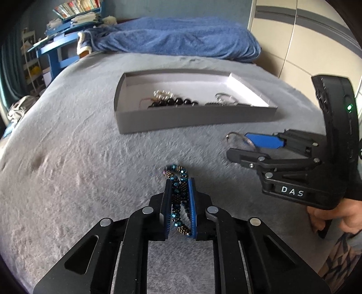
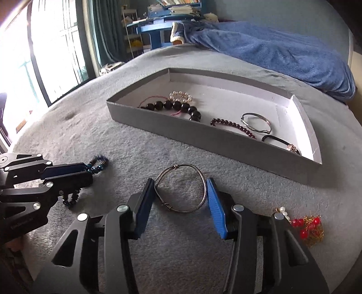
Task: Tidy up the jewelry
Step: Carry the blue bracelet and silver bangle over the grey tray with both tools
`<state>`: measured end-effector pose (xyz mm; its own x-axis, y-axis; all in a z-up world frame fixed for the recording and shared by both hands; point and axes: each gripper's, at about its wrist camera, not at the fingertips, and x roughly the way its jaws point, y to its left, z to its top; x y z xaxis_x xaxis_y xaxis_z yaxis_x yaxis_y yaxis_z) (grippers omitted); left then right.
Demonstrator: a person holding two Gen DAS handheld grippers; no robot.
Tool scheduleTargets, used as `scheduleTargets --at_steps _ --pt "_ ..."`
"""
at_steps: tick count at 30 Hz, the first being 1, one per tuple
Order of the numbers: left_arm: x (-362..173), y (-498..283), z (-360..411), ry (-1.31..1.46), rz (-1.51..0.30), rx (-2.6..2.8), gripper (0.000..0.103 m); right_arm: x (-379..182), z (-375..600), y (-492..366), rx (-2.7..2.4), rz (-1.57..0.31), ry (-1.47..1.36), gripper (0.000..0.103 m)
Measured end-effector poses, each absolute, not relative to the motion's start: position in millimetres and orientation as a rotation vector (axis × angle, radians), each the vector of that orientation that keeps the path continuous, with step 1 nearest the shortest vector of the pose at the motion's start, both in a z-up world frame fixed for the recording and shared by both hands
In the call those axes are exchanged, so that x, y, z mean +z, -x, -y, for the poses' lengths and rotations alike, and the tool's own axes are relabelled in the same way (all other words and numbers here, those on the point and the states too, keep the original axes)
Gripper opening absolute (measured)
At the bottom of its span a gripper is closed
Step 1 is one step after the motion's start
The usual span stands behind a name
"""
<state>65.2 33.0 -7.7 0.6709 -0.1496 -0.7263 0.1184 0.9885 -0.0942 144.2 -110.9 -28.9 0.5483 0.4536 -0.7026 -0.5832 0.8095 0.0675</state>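
On grey bedspread (image 2: 181, 260): grey tray (image 2: 203, 133); blue blanket (image 2: 282, 52) behind.

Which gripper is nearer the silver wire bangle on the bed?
Right. The right gripper has its jaws on either side of the silver wire bangle; the left gripper is off to its left, clamping the blue beaded bracelet.

White capitals reading "DAS" stand on the black body of the right gripper (image 1: 235, 148), seen at about four o'clock in the left wrist view. In the right wrist view, a line of small pale lettering runs along the body of the left gripper (image 2: 87, 171) at about eight o'clock, too faint and small to read. Spines of books on a blue shelf (image 1: 77, 9) at eleven o'clock show colours only, no legible titles.
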Motion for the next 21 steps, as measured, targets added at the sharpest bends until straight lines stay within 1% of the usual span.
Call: scheduleTargets --at_steps 8,14,21 --pt "10 -62 -34 0.071 -0.747 -0.169 0.014 -14 123 -136 0.626 -0.720 0.122 0.047" --pt "25 -65 -34 0.077 -0.704 -0.185 0.014 7 133 -133 0.635 -0.691 0.077 0.047" --pt "42 -76 -34 0.072 -0.666 -0.196 0.014 25 141 -132 0.627 -0.669 0.090 0.047"
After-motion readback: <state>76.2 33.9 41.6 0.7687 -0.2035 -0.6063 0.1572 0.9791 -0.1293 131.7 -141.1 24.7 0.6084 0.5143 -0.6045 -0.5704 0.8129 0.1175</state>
